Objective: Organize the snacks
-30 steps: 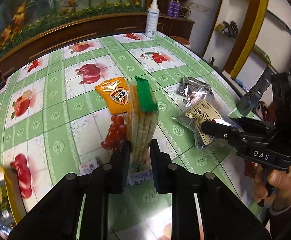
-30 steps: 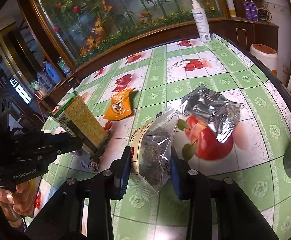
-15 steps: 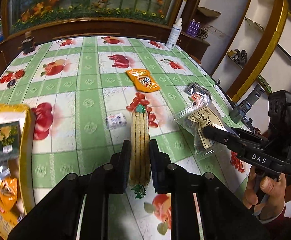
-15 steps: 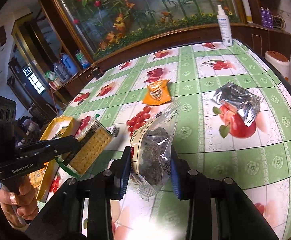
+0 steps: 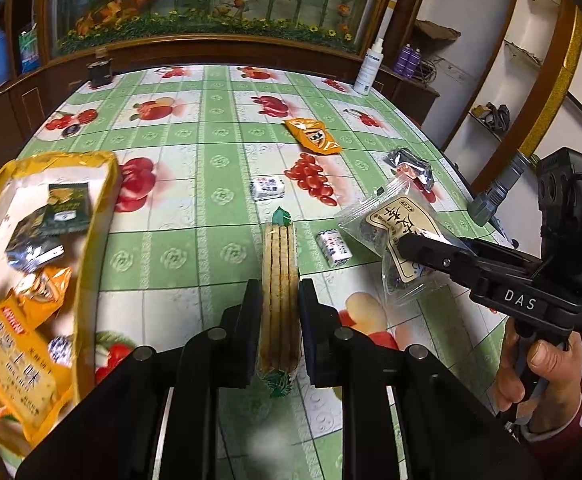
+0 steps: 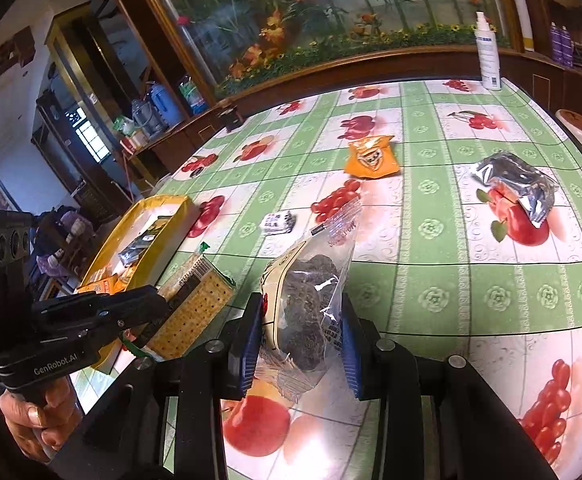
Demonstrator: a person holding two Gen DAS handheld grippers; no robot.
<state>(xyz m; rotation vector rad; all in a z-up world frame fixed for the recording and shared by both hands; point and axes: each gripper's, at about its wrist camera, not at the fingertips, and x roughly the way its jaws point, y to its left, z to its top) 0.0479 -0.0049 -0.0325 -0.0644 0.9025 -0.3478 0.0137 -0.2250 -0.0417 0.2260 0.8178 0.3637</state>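
Observation:
My left gripper [image 5: 279,300] is shut on a pack of crackers [image 5: 279,280] with green ends, held above the table; the same cracker pack [image 6: 195,312] shows in the right wrist view. My right gripper [image 6: 301,316] is shut on a clear bag of dark dried snack [image 6: 311,300], also seen as the clear bag [image 5: 395,236] from the left. A yellow tray [image 5: 91,160] with several snack packs lies at the left; the yellow tray [image 6: 171,204] sits beyond the crackers. An orange packet [image 5: 311,136], a silver bag [image 5: 411,164] and two small white packets [image 5: 267,188] [image 5: 333,246] lie on the table.
The table wears a green and white fruit-print cloth [image 5: 195,168]. A white spray bottle [image 5: 369,68] stands at its far right corner and a dark jar [image 5: 99,72] at the far left. A wooden sideboard under a mural backs it. A hand [image 5: 539,364] grips the right tool.
Both grippers have carried their packs leftwards across the table, bringing the yellow tray into view. The cracker pack has rolled from tilted to edge-on in the left gripper.

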